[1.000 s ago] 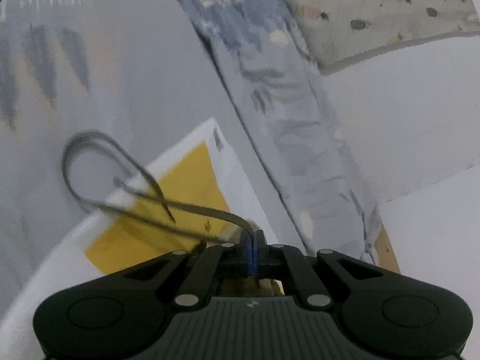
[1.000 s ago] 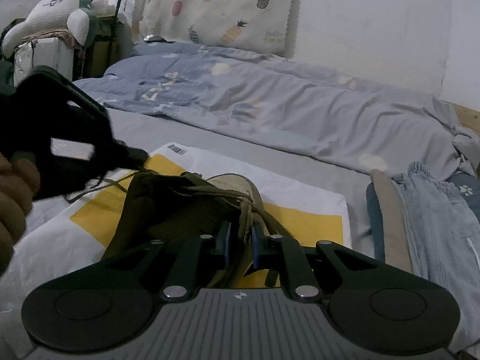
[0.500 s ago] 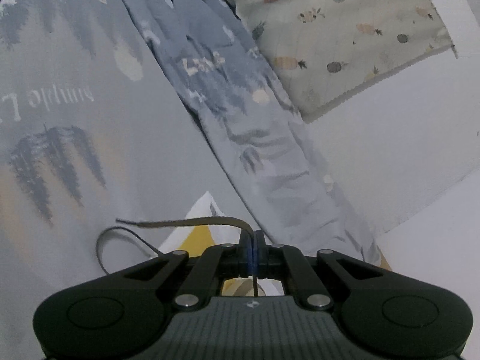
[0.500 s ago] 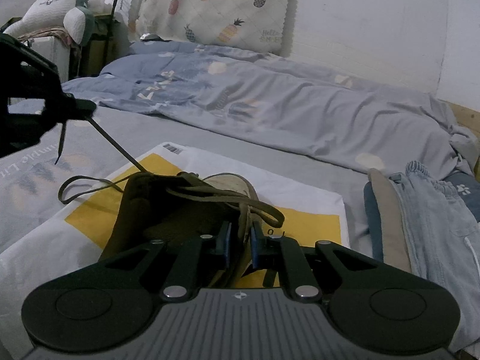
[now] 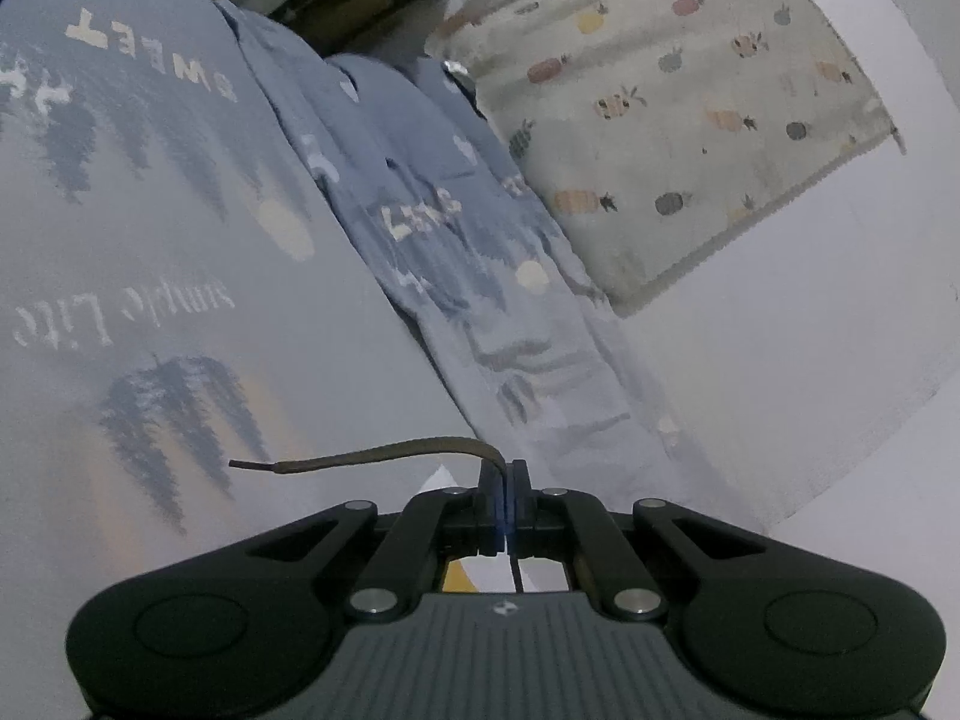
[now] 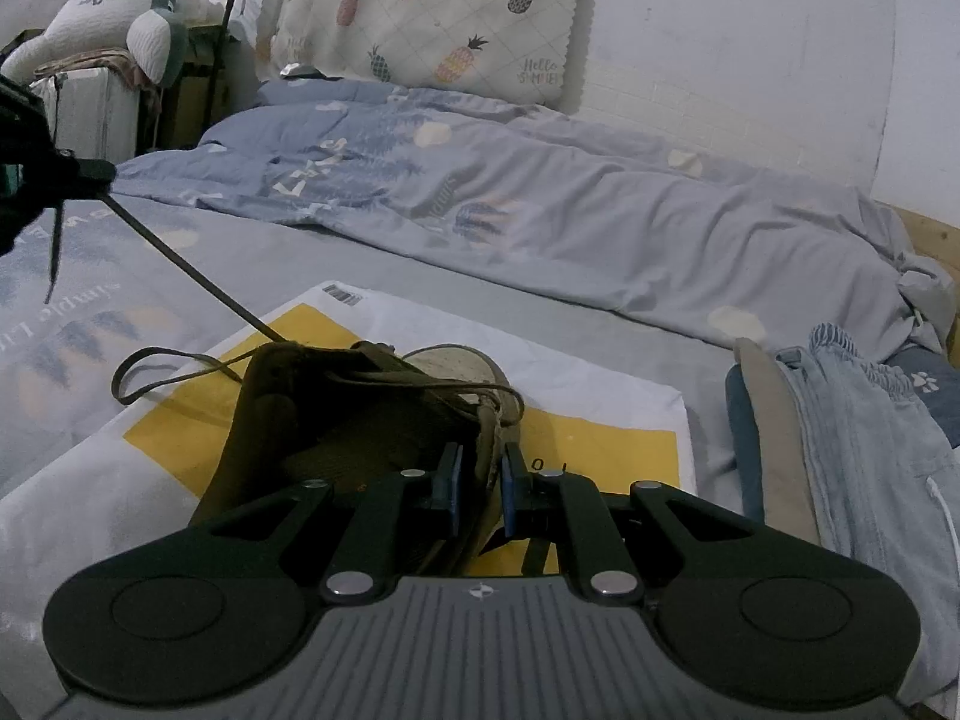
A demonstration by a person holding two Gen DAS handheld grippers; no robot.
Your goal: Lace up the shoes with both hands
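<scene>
**Lace drawn tight over a brown shoe on the bed**

On the bed's near edge, a brown shoe sits on a white-and-yellow plastic mailer bag spread flat over the grey-blue printed sheet. Its toe points away toward the rumpled duvet that runs along the far side of the bed, against the white wall.

To the left, the left gripper is raised above the sheet with its jaws pressed fully together on the brown shoelace. From the clamped pads the lace's short free end juts out leftward and ends in a dark tip, hanging clear of the bedding. Seen from the right wrist camera, the same lace runs in a straight, taut line from the gripper at the left edge of the frame down to the shoe's near left side, beside the mailer's yellow panel.

Closer in, the right gripper is closed to a narrow gap on the shoe's upper at the lacing, with its blue pads either side of the brown material and lace strands. Whether the pads press only the tongue or the laces as well cannot be made out.

A slack loop of lace lies on the mailer to the left of the shoe. Folded jeans are stacked at the bed's right edge. A pineapple-print cloth hangs on the wall beyond the duvet, and a plush toy rests on a box at the far left corner.
</scene>
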